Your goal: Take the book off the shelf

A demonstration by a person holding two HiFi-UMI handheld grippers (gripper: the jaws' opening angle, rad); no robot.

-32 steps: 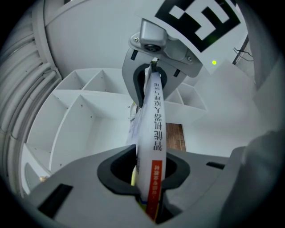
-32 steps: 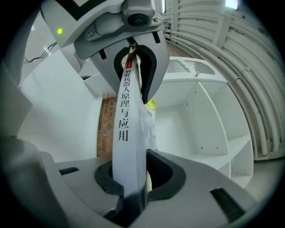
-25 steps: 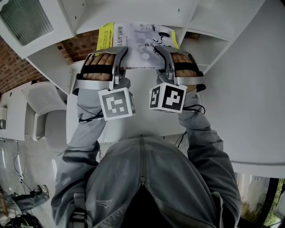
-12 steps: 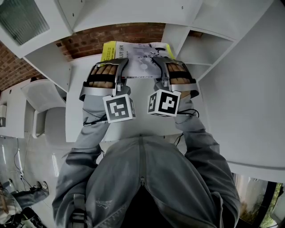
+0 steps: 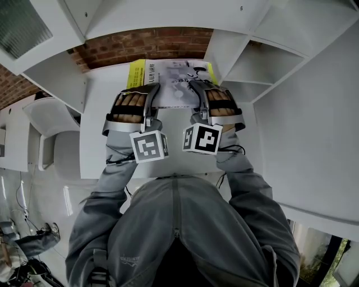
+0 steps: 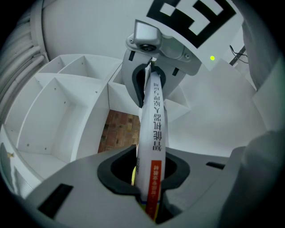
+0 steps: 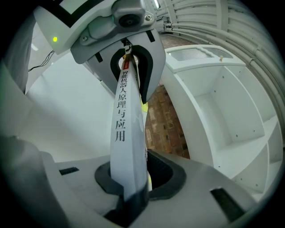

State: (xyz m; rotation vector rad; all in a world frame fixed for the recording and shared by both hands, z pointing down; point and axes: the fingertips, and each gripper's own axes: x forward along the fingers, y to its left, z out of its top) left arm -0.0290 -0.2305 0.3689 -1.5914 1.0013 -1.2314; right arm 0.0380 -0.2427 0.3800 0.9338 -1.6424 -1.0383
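A thin book [image 5: 175, 78] with a white cover and a yellow band on its left lies flat between both hands, out in front of the white shelf unit [image 5: 168, 14]. My left gripper [image 5: 150, 96] is shut on its near edge at the left, and my right gripper [image 5: 197, 94] is shut on the same edge at the right. In the left gripper view the book's spine [image 6: 152, 151] runs from my left gripper [image 6: 149, 196] to the other one. The right gripper view shows the spine [image 7: 125, 133] clamped in my right gripper [image 7: 129, 193].
White shelf compartments [image 5: 252, 61] open ahead and to the right, with a red brick wall [image 5: 143, 45] behind them. A white table top [image 5: 104, 151] lies below the hands, and a white chair [image 5: 53, 134] stands at its left.
Both grippers have come down together with the book, which has moved clear of the shelf compartment towards the table. The grips look the same.
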